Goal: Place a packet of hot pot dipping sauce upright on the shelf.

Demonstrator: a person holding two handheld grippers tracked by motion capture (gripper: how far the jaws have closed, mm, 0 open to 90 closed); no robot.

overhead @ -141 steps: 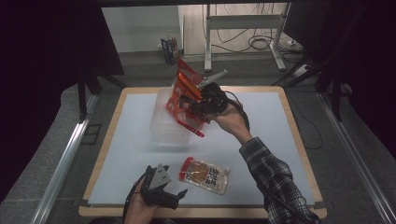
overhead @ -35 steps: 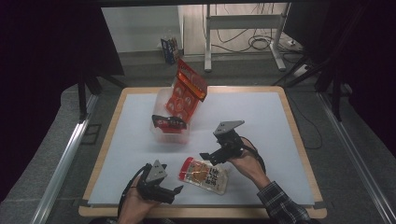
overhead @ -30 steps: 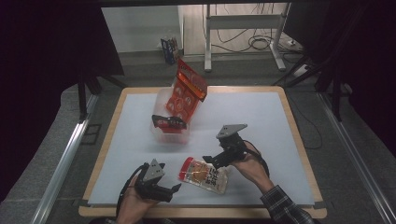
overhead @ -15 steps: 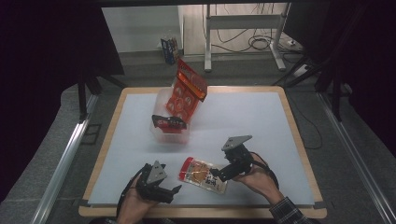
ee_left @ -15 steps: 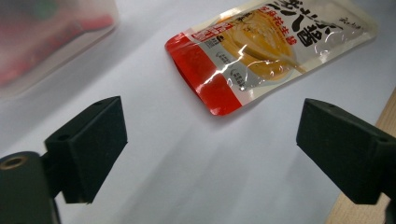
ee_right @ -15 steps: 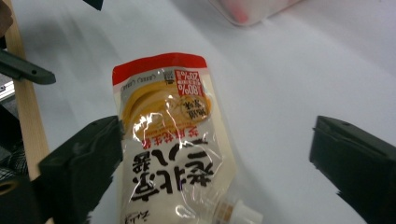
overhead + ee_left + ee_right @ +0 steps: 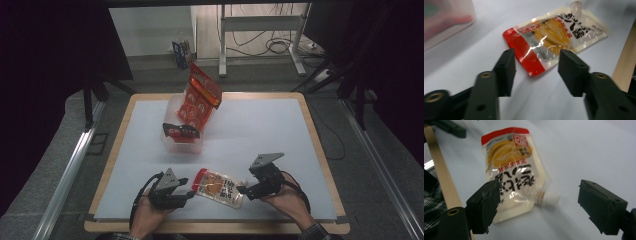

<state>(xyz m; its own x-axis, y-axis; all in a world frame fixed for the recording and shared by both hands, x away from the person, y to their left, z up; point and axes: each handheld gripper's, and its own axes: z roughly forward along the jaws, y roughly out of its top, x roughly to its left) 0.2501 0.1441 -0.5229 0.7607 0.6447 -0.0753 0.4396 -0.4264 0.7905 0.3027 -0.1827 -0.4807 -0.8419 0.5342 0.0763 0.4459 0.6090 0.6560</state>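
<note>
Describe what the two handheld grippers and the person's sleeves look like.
Both the left gripper and the right gripper are black, each with two blocky black jaws, brass-coloured screw inserts on the arms, a grey three-cornered plate on top and a black cable trailing back. The person's sleeve is dark plaid.

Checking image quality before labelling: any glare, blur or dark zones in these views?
High view: surroundings beyond the table are near black, tabletop evenly lit. Left gripper view: glare streaks on the pouch; the clear bin at top left is blurred. Right gripper view: pouch print readable with some glare, left jaw edge soft, dark at the left margin.
</note>
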